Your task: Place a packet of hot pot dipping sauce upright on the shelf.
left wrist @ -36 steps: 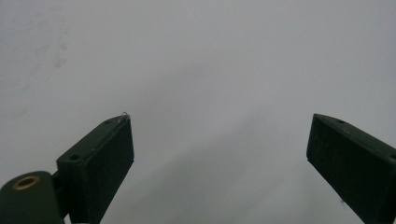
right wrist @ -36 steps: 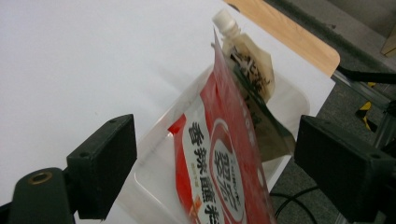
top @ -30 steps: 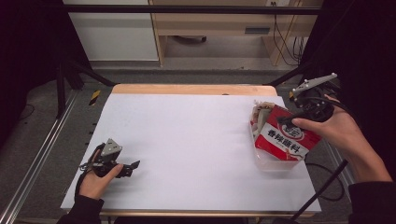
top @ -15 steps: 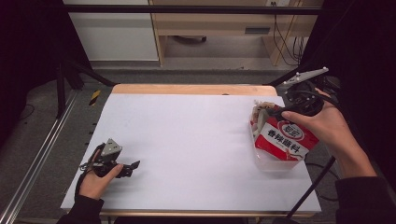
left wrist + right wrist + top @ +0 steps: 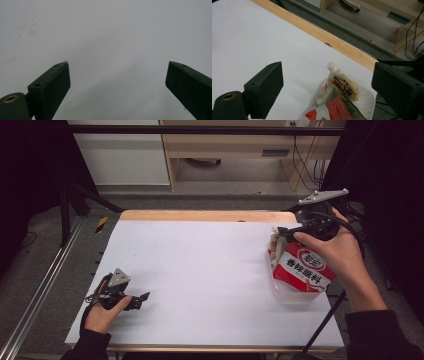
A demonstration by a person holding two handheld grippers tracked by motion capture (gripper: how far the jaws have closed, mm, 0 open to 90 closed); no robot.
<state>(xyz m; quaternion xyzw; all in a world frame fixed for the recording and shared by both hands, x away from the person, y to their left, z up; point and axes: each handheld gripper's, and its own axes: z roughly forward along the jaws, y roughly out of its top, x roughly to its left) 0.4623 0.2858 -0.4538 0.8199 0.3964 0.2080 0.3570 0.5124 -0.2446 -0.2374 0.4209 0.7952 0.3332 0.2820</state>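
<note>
The red sauce packet (image 5: 303, 270) lies in a clear plastic tray (image 5: 295, 292) near the right edge of the white table (image 5: 210, 270), with a spouted pouch (image 5: 342, 83) beside it in the tray. The right gripper (image 5: 285, 237) hovers just above the tray, jaws spread and empty. The left gripper (image 5: 137, 300) rests on the table, well apart from the tray, jaws spread too.

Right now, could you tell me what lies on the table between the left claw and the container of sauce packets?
Nothing: in the high view, only bare white table separates the left claw from the container of sauce packets.
</note>
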